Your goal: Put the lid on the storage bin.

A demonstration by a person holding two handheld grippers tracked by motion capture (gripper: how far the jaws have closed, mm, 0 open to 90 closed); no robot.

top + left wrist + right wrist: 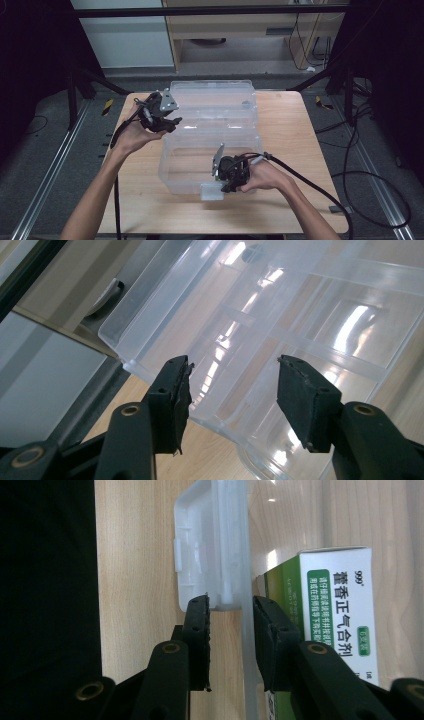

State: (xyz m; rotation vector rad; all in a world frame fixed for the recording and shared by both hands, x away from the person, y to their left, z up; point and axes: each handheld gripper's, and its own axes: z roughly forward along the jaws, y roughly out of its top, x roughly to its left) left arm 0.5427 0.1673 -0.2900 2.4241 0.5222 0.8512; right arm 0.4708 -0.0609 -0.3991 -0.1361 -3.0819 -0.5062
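My right gripper [223, 186] sits at the near front edge of the clear plastic box [200, 160], which stands in the middle of the wooden table [290, 200] with its lid [212, 97] swung open and lying back on the far side. In the right gripper view the jaws straddle the box's front wall right at the white latch [210, 545]: one pad is outside, the other inside, and the wall runs up between them. The gap is narrow, yet I cannot tell whether the pads actually press on the plastic. Just inside the wall, beside my inner jaw, lies a green and white medicine carton [332, 610], its printed face up and its long side running along the wall.

The box's long axis runs left to right across the table, the latch tab pointing toward me.

My left gripper [167, 125] hangs at the box's far left corner, above the seam between lid and body. Its jaws stand fairly wide with nothing between them; past them I see the lid's ribbed underside [280, 325].

My right hand [265, 176] is low, wrist bent inward, forearm coming in from the lower right. My left hand [134, 134] is raised, palm cupping the tool from beneath.
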